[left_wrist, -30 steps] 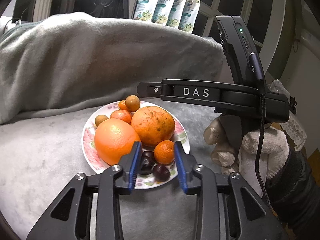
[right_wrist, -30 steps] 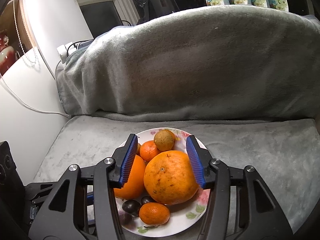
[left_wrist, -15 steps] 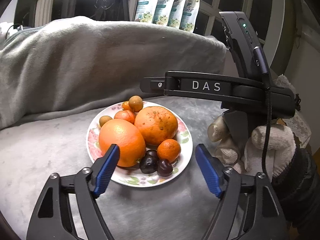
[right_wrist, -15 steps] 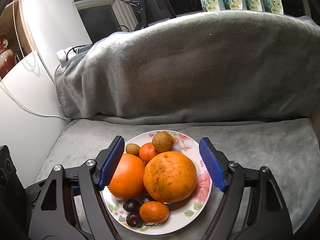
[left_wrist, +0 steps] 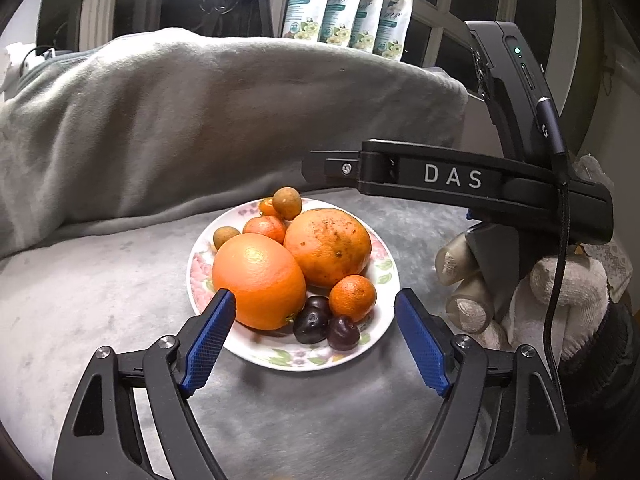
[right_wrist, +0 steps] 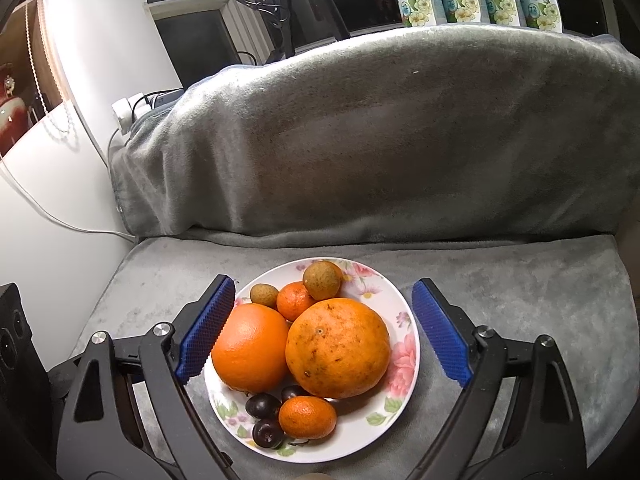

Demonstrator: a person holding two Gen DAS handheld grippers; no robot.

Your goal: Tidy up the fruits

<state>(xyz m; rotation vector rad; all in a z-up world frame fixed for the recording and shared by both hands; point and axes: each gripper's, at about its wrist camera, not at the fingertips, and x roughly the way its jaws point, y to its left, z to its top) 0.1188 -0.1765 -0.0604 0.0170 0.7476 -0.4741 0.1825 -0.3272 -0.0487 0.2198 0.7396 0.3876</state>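
A flowered white plate [left_wrist: 280,360] [right_wrist: 408,320] sits on a grey blanket and carries a smooth orange [left_wrist: 258,280] [right_wrist: 250,348], a rough-skinned orange [left_wrist: 328,246] [right_wrist: 338,348], small mandarins [left_wrist: 353,298] [right_wrist: 307,417], dark plums [left_wrist: 310,324] [right_wrist: 262,406] and brown longans [left_wrist: 287,203] [right_wrist: 322,280]. My left gripper [left_wrist: 315,296] is open at the plate's near edge, its pads apart from the fruit. My right gripper [right_wrist: 324,282] hovers over the plate with its jaws opening and nothing pressed between them. Its black frame marked DAS [left_wrist: 452,180] and a white-gloved hand [left_wrist: 560,292] show in the left wrist view.
The blanket-draped sofa back [right_wrist: 380,140] rises right behind the plate. Flower-printed pouches [left_wrist: 344,4] stand along the window ledge. A white wall and a power strip with a cable [right_wrist: 128,110] lie to the left. Bare blanket [right_wrist: 540,280] stretches right of the plate.
Both grippers' jaws have spread wide. The left had been narrow around the dark plums and the right had flanked the rough orange. No fruit has moved.
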